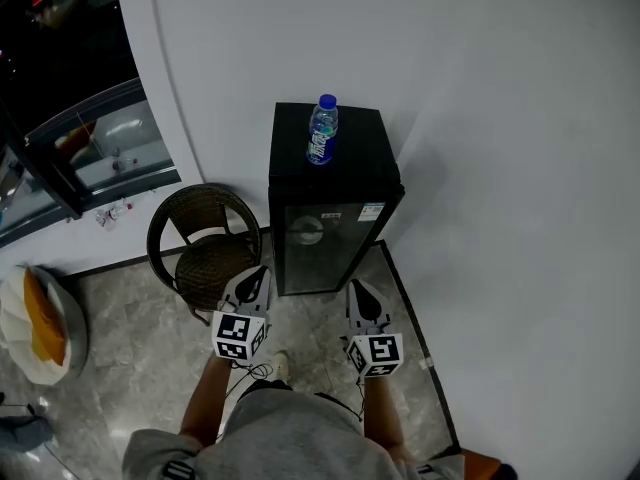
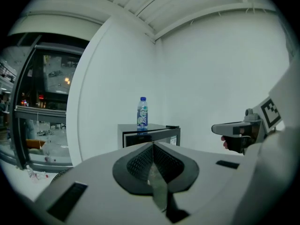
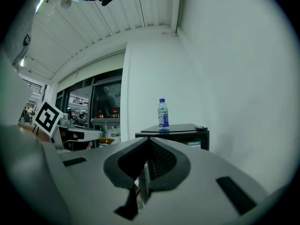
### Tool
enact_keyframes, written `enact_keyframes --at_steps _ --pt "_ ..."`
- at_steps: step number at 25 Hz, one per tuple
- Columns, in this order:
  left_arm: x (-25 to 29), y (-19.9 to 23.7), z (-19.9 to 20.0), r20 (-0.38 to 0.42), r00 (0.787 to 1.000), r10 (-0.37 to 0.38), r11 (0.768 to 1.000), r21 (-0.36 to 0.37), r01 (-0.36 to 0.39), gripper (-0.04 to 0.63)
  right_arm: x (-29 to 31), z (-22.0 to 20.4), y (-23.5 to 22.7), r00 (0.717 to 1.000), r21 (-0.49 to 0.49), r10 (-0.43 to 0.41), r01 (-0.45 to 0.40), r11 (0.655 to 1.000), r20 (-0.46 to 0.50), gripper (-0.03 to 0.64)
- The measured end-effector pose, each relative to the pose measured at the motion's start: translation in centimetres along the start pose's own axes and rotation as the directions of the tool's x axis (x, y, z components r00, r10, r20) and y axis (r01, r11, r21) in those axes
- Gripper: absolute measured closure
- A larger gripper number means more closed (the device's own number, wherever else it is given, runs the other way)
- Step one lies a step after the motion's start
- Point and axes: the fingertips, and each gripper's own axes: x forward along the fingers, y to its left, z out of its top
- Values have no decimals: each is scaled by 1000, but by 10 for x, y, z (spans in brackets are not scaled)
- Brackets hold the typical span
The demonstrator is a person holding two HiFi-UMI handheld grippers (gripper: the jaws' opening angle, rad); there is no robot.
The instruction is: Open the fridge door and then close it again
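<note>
A person's grey-shirted torso (image 1: 290,433) fills the bottom edge of the head view, with two bare forearms reaching forward. Each hand carries one grey two-jaw claw with a black-and-white marker cube. That makes two: the left gripper (image 1: 256,276) and the right gripper (image 1: 360,293), side by side and apart. Both point at the single small black fridge (image 1: 355,148), which stands in the corner against the plain white wall (image 1: 500,118). Its glass door (image 1: 318,238) lies flat against the cabinet, closed. One clear plastic bottle (image 1: 322,130) with a blue cap and blue label stands upright on the fridge top. One round brown wicker chair (image 1: 205,248) sits just left of the fridge. The grey marbled tile floor (image 1: 320,343) runs under everything, and a dark glazed window (image 1: 80,138) fills the upper left.

In the left gripper view the jaws are pressed together with nothing between them. The fridge stands ahead, untouched, with the bottle on top and the right gripper off to the right.

In the right gripper view the jaws likewise meet, empty. The fridge lies ahead under a white slatted ceiling (image 3: 117,18).
</note>
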Motion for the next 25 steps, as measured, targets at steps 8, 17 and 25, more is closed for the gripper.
enact_keyframes --at_steps 8,17,25 --pt "44 38 -5 2 998 -60 998 -19 60 590 23 -5 3 996 -11 -91 91 996 -18 592" --pt "97 68 -9 -19 995 -94 995 -39 93 574 48 -11 -9 984 -17 -169 168 986 -54 592" --pt "140 80 -24 -64 988 -140 990 -44 137 449 60 -15 -18 974 -39 -214 211 977 -79 592"
